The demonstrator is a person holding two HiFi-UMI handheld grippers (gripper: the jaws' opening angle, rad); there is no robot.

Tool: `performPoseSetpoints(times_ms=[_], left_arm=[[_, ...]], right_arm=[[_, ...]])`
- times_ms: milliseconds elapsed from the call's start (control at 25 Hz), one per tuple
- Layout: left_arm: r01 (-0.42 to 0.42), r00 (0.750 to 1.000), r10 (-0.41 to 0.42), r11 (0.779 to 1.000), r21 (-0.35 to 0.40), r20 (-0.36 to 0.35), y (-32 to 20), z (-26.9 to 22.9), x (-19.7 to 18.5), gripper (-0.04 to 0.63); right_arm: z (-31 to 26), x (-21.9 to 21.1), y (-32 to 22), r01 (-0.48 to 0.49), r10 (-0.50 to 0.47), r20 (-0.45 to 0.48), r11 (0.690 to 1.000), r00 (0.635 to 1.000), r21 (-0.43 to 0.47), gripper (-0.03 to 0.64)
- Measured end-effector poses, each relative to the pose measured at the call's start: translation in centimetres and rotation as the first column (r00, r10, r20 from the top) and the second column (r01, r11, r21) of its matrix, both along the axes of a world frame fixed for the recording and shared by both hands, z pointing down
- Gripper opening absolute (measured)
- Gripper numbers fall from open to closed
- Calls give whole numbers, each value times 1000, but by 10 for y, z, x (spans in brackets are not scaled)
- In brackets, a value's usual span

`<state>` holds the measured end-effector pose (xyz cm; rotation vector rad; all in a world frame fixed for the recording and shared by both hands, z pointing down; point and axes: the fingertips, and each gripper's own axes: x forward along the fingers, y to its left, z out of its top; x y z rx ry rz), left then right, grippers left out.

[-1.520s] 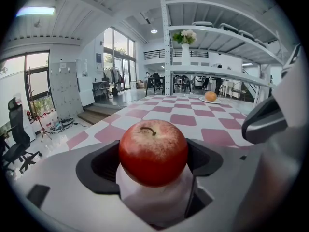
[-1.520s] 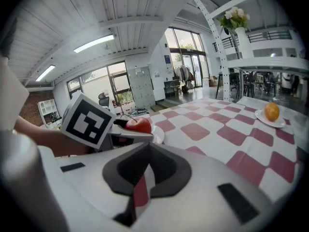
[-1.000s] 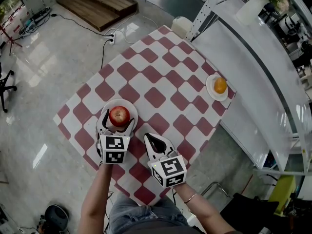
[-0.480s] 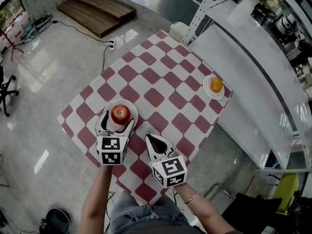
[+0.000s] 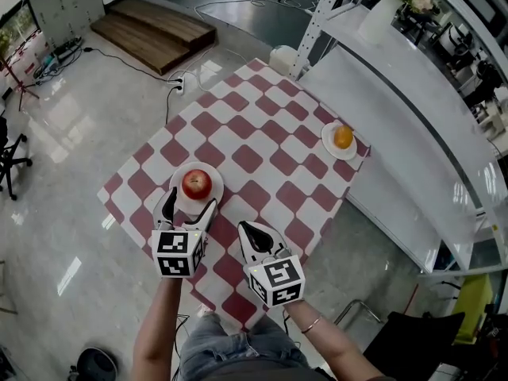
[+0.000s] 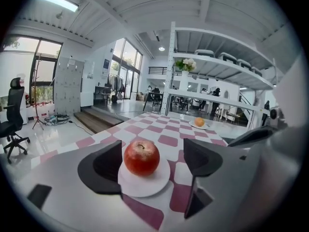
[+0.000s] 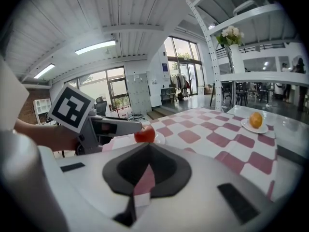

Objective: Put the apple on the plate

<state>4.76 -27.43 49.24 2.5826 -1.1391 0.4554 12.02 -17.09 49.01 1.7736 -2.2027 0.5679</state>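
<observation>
Since the apple (image 5: 197, 183) already sits upright on the white plate (image 6: 145, 186), the placing step appears done and only the release is in hand. Nearest, the left gripper (image 5: 190, 202) has its jaws spread wide and clear of the fruit, which lies just ahead of their tips. Beside it, on its right, the right gripper (image 5: 248, 229) is pressed closed on nothing. The next move likely calls for drawing the left gripper straight back without nudging the plate. Far ahead and rightward on the checked cloth (image 5: 262, 133), an orange (image 5: 343, 136) rests on a second plate (image 5: 327, 145). No brand or legible writing shows, only the square markers (image 5: 176, 252) on the cubes.
</observation>
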Motion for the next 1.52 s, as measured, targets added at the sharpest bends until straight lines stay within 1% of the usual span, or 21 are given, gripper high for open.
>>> performPoseSetpoints(times_ms=[160, 280, 560, 640, 800, 1000, 1280, 1520], left_arm=[[-8, 999, 9, 1000, 11, -43, 11, -13, -8, 407], [-19, 999, 20, 1000, 22, -48, 21, -19, -15, 399], [-51, 996, 53, 998, 32, -70, 46, -32, -30, 348], [-66, 995, 68, 997, 31, -77, 54, -34, -34, 323], [-76, 993, 79, 996, 35, -89, 67, -39, -46, 250], [-81, 992, 84, 996, 33, -97, 79, -43, -62, 205], [-87, 990, 92, 995, 51, -104, 95, -53, -82, 144], [-75, 989, 81, 996, 58, -124, 110, -60, -101, 60]], right_arm=[[-7, -5, 9, -11, 11, -10, 1000, 1000, 19, 11], [-12, -10, 17, -20, 21, -16, 999, 1000, 32, 11], [-24, -22, 33, -45, 46, -22, 997, 999, 63, 11], [-27, -26, 38, -51, 53, -24, 996, 998, 70, 11], [-32, -35, 47, -63, 65, -26, 995, 998, 82, 11], [-40, -46, 56, -77, 80, -28, 992, 996, 101, 11], [-54, -61, 68, -91, 97, -34, 986, 995, 137, 11], [-64, -72, 82, -105, 113, -43, 980, 993, 167, 11]])
